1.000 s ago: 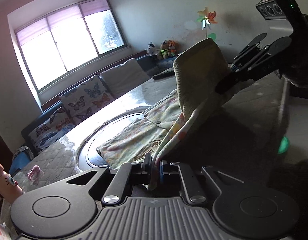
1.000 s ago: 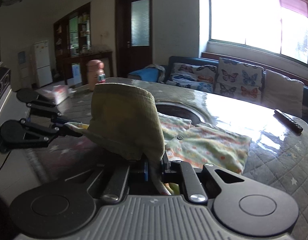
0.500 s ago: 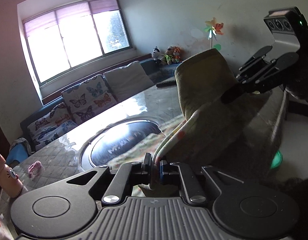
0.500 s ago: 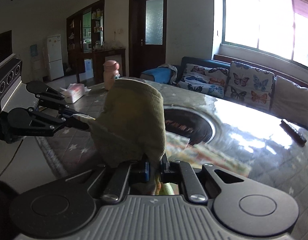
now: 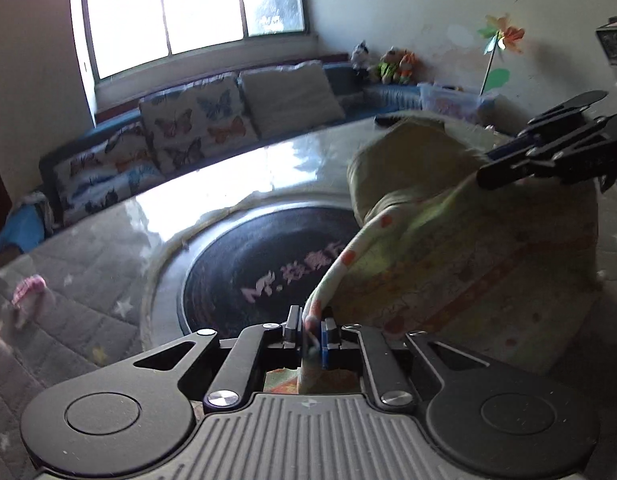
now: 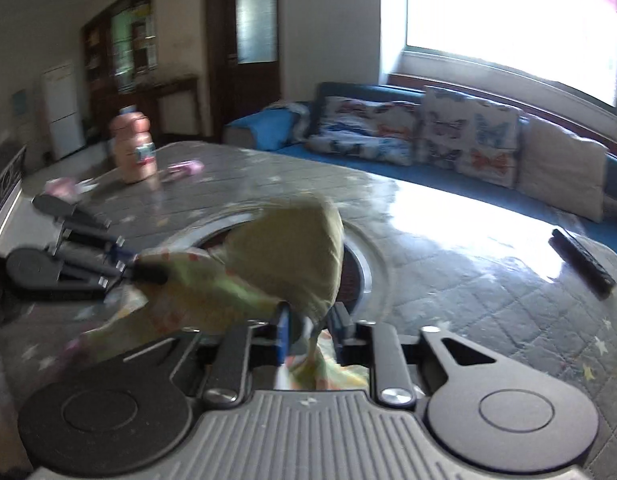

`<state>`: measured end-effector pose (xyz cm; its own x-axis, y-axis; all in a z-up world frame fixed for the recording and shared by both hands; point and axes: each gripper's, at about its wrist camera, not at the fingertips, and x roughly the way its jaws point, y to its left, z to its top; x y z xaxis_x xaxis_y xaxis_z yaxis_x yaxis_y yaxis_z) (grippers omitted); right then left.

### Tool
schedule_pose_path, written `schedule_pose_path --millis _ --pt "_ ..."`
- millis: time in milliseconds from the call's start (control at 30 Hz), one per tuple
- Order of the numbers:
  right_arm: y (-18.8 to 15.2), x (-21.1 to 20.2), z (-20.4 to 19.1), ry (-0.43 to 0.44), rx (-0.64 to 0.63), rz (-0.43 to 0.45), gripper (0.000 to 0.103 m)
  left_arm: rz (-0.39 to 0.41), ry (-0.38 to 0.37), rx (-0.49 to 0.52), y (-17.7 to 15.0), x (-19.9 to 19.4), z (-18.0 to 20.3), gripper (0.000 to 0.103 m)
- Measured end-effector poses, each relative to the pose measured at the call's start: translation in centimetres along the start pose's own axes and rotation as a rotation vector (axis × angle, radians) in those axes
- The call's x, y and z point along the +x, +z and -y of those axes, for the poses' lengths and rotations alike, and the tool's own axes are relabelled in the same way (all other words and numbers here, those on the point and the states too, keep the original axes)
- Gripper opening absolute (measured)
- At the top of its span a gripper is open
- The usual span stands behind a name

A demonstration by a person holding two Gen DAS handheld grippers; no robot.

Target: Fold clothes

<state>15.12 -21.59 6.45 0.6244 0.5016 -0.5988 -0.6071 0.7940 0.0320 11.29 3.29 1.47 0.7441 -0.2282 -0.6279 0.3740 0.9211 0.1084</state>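
My left gripper [image 5: 311, 326] has its jaws a narrow way apart, having just eased open a little, with a fold of the floral garment [image 5: 460, 256] running between the pads; I cannot tell whether they still press on it. My right gripper [image 6: 308, 328] has its jaws visibly spread, having just been opening, and the cloth hangs loose in the gap with daylight on either side. The garment stretches between the two grippers, its plain yellow-green side bulging upward in a hump and its printed side draped low over the quilted grey table cover [image 5: 68, 320]. Below the cloth lies a round dark inset [image 5: 252, 264] in the table with pale pink lettering; the first part looks like "Mr." followed by characters I cannot read, partly covered by the garment. Further out in the right wrist view stand a pink bottle [image 6: 134, 154] with a label too blurred to read, a small pink item [image 6: 184, 168] beside it, and a dark remote [image 6: 582, 264] near the right edge of the table. Behind the table runs a blue sofa [image 6: 348, 92] with butterfly cushions [image 6: 468, 136], under a bright window [image 5: 196, 12]. In the left wrist view, plush toys [image 5: 392, 64] and a paper pinwheel [image 5: 502, 36] sit against the far wall. The right wrist view is smeared with motion blur, so the cloth's edges and the left gripper's tips are hard to make out there.
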Motion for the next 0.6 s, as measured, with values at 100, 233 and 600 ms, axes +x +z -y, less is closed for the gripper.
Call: schedule_pose_path --millis 100,233,600 --pt "-1.3 0.6 0.8 -0.037 0.029 -0.001 0.032 -0.04 0.016 -0.041 -0.7 1.7 -0.7 0.012" --pt "-3.8 0.0 1.7 -0.086 0.083 0.004 0.034 -0.039 0.028 -0.078 -1.3 1.7 -1.4 0.019" --pt "-8.5 -2.8 4.8 -0.267 0.292 0.115 0.034 -0.018 0.158 -0.158 -1.4 0.1 -3.1 0.02"
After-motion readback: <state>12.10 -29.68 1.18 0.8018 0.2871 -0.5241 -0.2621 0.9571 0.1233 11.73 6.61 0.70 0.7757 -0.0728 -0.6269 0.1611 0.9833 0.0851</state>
